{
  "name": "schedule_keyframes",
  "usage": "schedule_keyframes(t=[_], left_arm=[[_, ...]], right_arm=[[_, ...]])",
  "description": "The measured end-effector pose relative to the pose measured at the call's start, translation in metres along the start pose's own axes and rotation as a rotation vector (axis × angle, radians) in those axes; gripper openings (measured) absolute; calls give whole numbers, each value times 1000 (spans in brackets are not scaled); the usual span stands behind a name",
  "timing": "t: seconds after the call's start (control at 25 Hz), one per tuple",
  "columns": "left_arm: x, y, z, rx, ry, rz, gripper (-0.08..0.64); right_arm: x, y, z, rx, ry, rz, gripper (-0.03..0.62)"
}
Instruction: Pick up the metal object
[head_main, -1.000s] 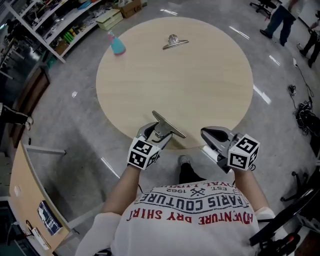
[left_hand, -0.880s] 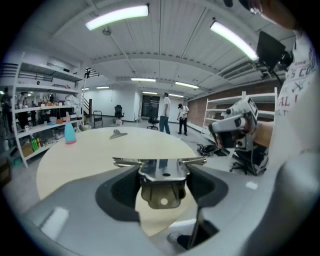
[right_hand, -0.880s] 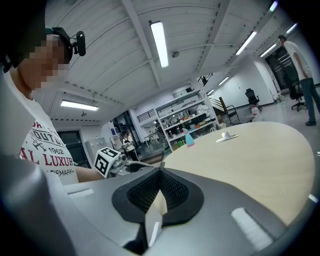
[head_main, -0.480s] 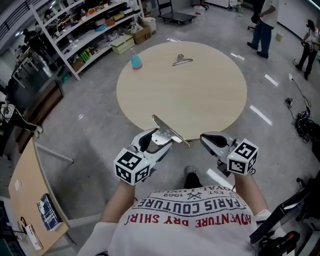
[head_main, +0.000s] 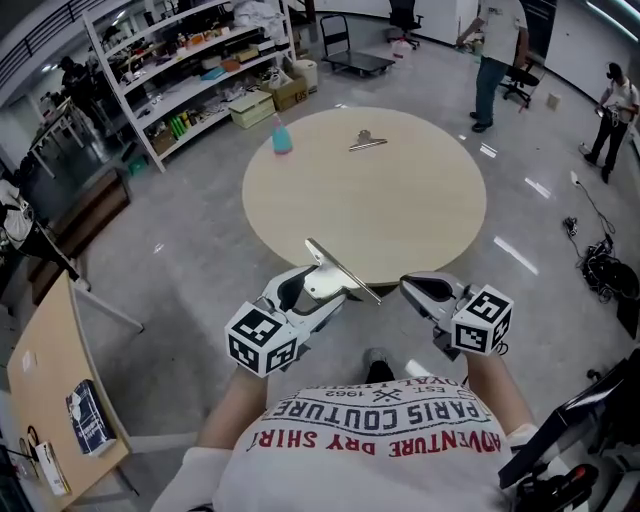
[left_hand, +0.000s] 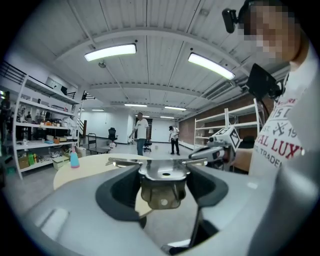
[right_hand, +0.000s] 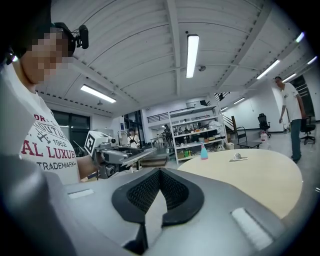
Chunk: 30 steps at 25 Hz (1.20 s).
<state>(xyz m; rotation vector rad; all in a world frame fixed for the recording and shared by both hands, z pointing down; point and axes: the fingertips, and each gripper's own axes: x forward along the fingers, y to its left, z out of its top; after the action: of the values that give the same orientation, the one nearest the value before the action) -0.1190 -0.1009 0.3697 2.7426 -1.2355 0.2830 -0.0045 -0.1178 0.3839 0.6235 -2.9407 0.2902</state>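
My left gripper (head_main: 322, 284) is shut on a flat metal clip (head_main: 341, 268), held in the air just off the near edge of the round wooden table (head_main: 420, 220). In the left gripper view the clip (left_hand: 164, 176) sits wedged between the two jaws. My right gripper (head_main: 414, 288) hovers beside it to the right, its ribbed pads (right_hand: 150, 190) closed together on nothing. A second metal clip (head_main: 367, 141) lies on the far side of the table, with a blue spray bottle (head_main: 282, 137) to its left.
Storage shelves (head_main: 190, 60) stand beyond the table at the back left. Two people (head_main: 495, 50) stand at the back right. A wooden desk (head_main: 50, 400) with a book is at my lower left. Cables (head_main: 605, 265) lie on the floor to the right.
Both grippers have drawn back from the table's near edge toward the person, the left one still holding the clip. The table now looks farther away.
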Motion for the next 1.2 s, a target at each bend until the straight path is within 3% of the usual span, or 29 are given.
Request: schedule_keyframes(t=[1.2], left_arm=[[-9, -37, -6, 8, 6, -57, 284]], right_arm=[[-25, 27, -13, 21, 3, -34, 2]])
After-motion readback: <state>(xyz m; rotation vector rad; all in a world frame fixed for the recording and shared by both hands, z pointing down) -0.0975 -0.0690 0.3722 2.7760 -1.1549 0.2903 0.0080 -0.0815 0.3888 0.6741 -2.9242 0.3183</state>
